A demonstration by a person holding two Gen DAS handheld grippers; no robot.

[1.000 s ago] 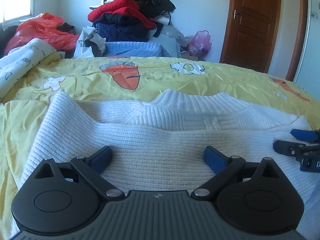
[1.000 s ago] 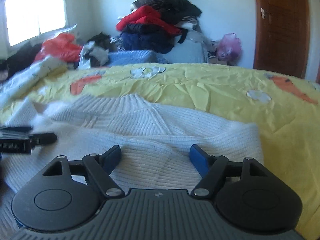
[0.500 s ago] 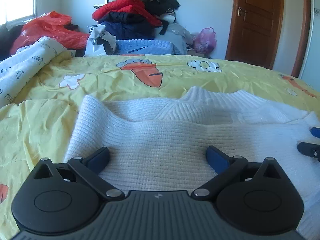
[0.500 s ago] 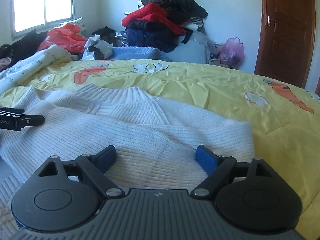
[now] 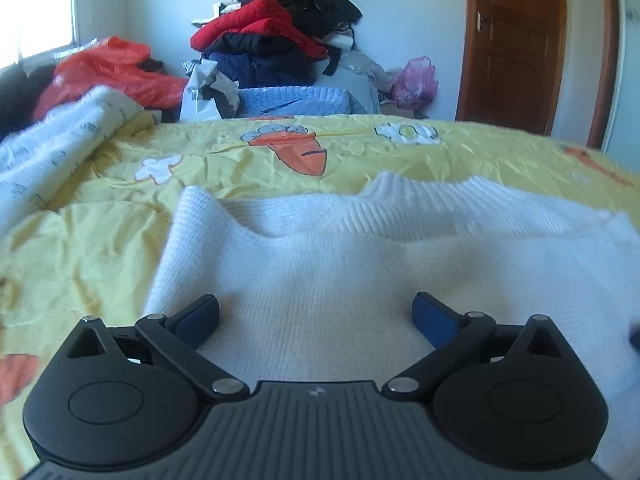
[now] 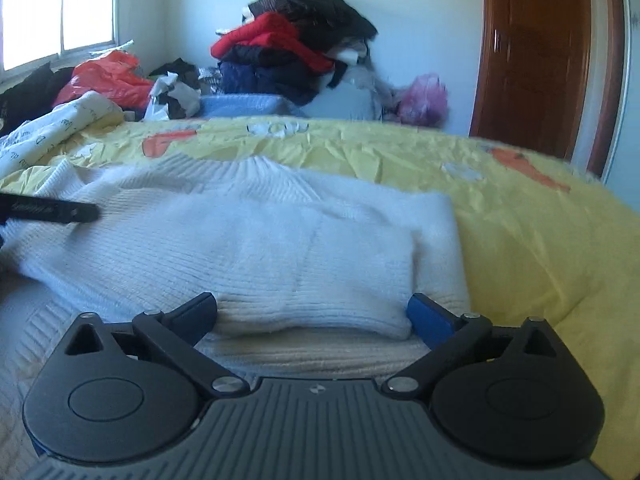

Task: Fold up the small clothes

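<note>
A white knitted sweater (image 5: 360, 264) lies spread on the yellow bedsheet (image 5: 100, 248), collar at the far side. My left gripper (image 5: 316, 312) is open and empty, low over the sweater's left part. In the right wrist view the sweater (image 6: 248, 240) has a folded layer on top, with its near edge between the fingers of my right gripper (image 6: 312, 312), which is open. The left gripper's finger (image 6: 52, 212) shows at that view's left edge.
A rolled white blanket (image 5: 52, 152) lies at the bed's left. Behind the bed are a pile of dark and red clothes (image 5: 276, 36), an orange bag (image 5: 112, 64), a pink bag (image 5: 414, 80) and a wooden door (image 5: 516, 44).
Both grippers have drawn back toward the near side of the sweater and apart. The right gripper has left the left wrist view. A folded layer edge now lies between the right fingers.
</note>
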